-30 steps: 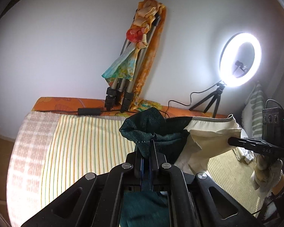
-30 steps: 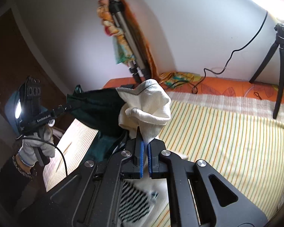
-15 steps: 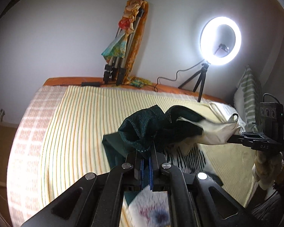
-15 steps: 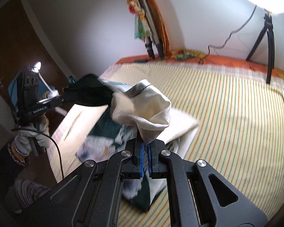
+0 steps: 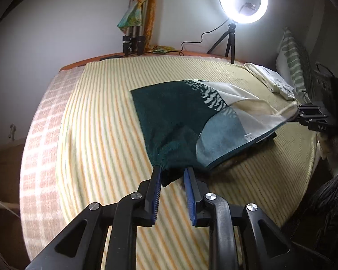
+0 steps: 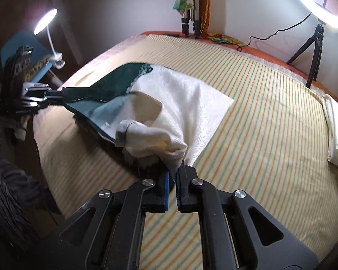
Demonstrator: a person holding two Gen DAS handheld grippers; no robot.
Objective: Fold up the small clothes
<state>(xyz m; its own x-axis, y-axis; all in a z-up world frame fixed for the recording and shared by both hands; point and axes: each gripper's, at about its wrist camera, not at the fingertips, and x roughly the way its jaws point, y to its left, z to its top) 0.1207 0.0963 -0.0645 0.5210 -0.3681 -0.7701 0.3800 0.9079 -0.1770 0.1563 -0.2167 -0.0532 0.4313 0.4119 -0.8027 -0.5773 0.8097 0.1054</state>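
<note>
Gaping apart, the left gripper [image 5: 172,173] has its blue fingertips [image 5: 158,175] on either side of the dark green corner of the cloth [image 5: 191,121], not pinching it. At three o'clock, the right gripper [image 6: 173,172] pinches the cream corner. Beyond, the cloth lies on the striped bedspread [image 5: 101,123], a ring light [image 5: 243,0] at one o'clock.

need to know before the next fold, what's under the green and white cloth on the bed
Around the cloth only the striped bedsheet shows, so it seems to lie straight on that. The near edge is lifted, with dark shadow beneath; whatever is under the middle is covered and cannot be seen.
</note>
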